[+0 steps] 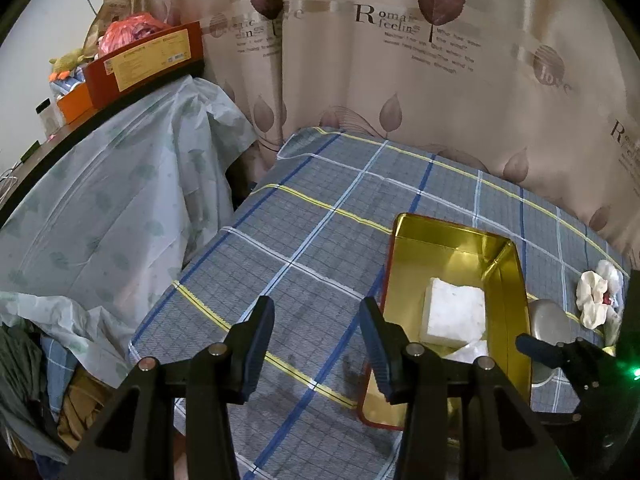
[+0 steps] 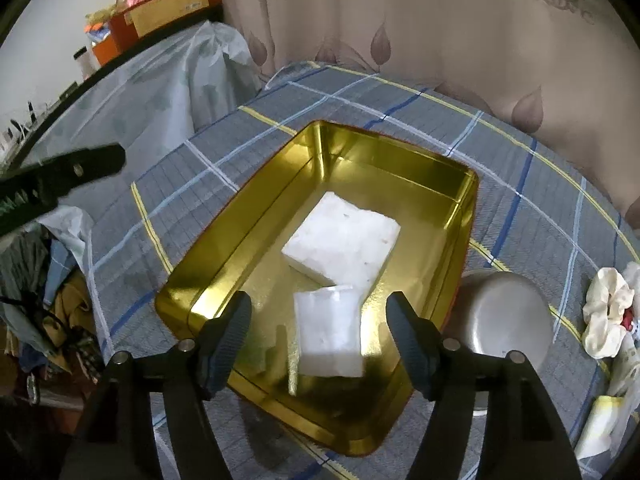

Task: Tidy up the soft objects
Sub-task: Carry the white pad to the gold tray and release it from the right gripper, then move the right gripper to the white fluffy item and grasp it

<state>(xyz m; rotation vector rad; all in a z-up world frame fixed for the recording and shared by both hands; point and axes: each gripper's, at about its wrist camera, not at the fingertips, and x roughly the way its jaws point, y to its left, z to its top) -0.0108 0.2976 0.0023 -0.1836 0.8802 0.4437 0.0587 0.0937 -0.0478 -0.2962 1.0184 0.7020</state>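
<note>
While its jaws stand apart, the right hand-held gripper hovers over a gold rectangular metal tin on the grey plaid-covered tabletop. Two white foam blocks, a larger one and a smaller one, lie inside, ungripped. The left hand-held gripper, released and empty, hangs beside the tin.

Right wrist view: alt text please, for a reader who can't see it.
The right gripper hangs open over a gold tin holding two white foam blocks, the nearer block between its fingers, untouched. The tin sits on a plaid cloth beside a cream scrunchie.
</note>
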